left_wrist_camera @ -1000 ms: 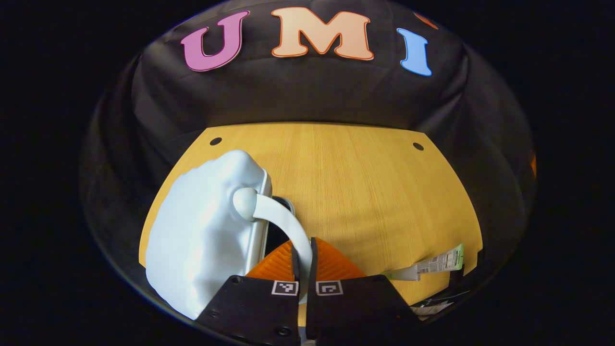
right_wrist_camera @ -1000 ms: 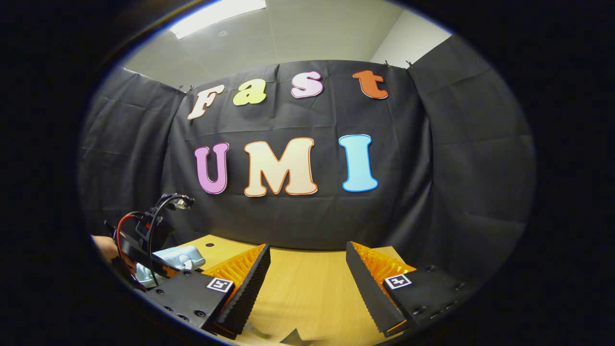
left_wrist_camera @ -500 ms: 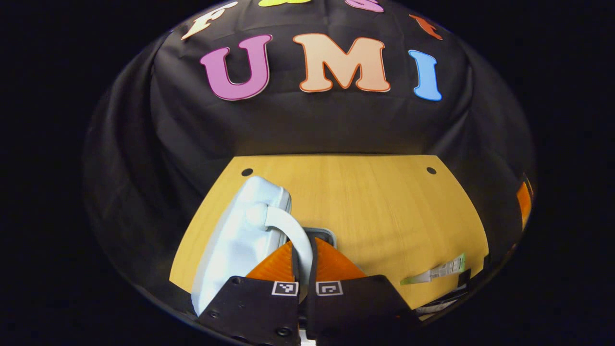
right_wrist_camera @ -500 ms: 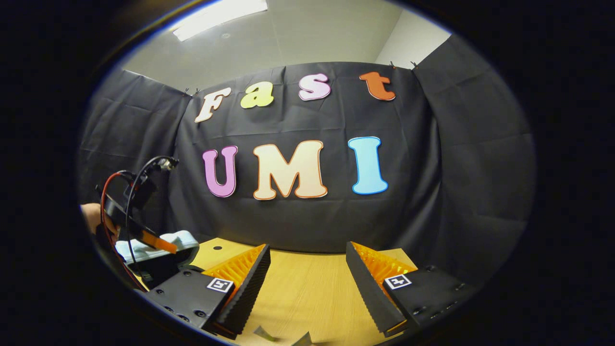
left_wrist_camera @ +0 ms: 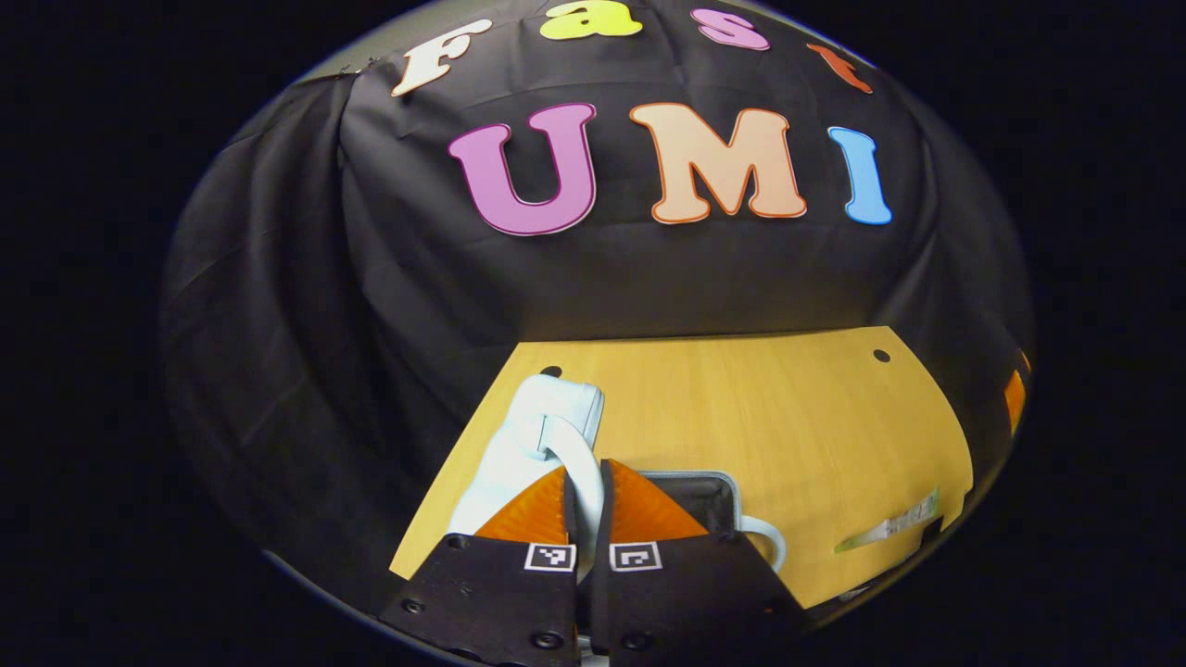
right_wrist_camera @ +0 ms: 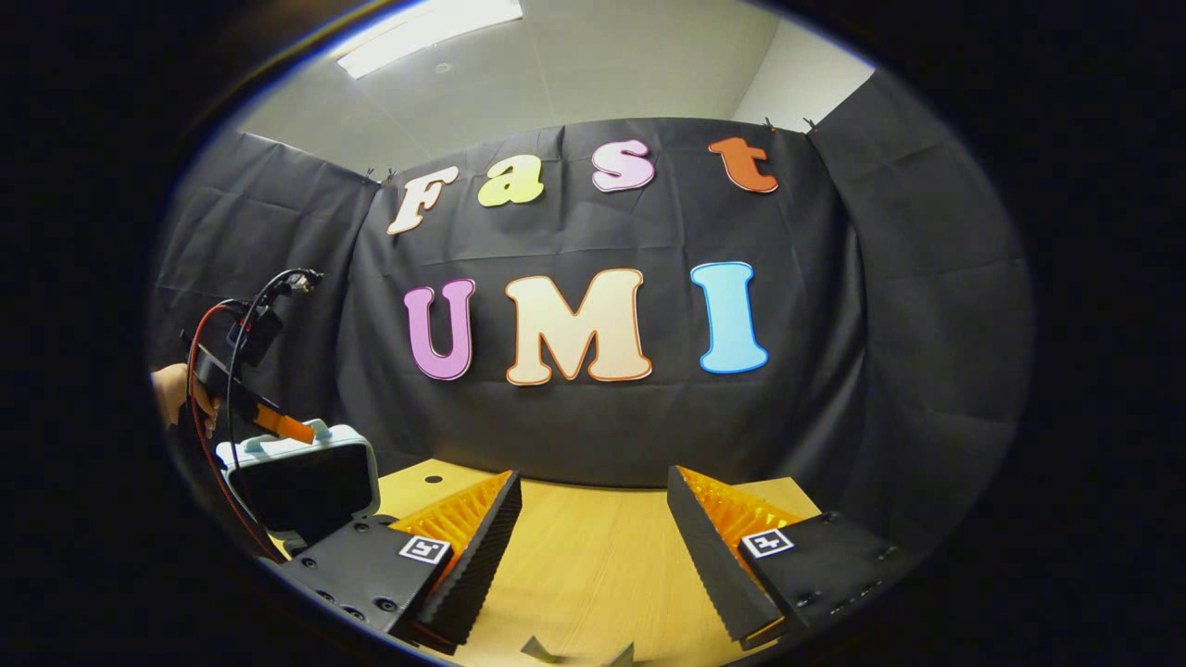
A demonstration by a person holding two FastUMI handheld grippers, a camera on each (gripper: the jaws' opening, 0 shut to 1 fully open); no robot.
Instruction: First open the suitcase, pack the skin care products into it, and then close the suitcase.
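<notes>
Left gripper view: left gripper [left_wrist_camera: 586,491] clamps one suitcase [left_wrist_camera: 519,454] handle [left_wrist_camera: 576,459]; one tube [left_wrist_camera: 888,531] lies apart; right gripper [right_wrist_camera: 593,547] gapes wide.

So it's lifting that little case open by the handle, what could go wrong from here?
The left gripper pinches only the thin handle of the suitcase lid; if it slips, the lid, now raised about upright, could drop shut. Nothing steadies the suitcase base, and the open right gripper hovers apart, so the suitcase might slide on the table.
</notes>
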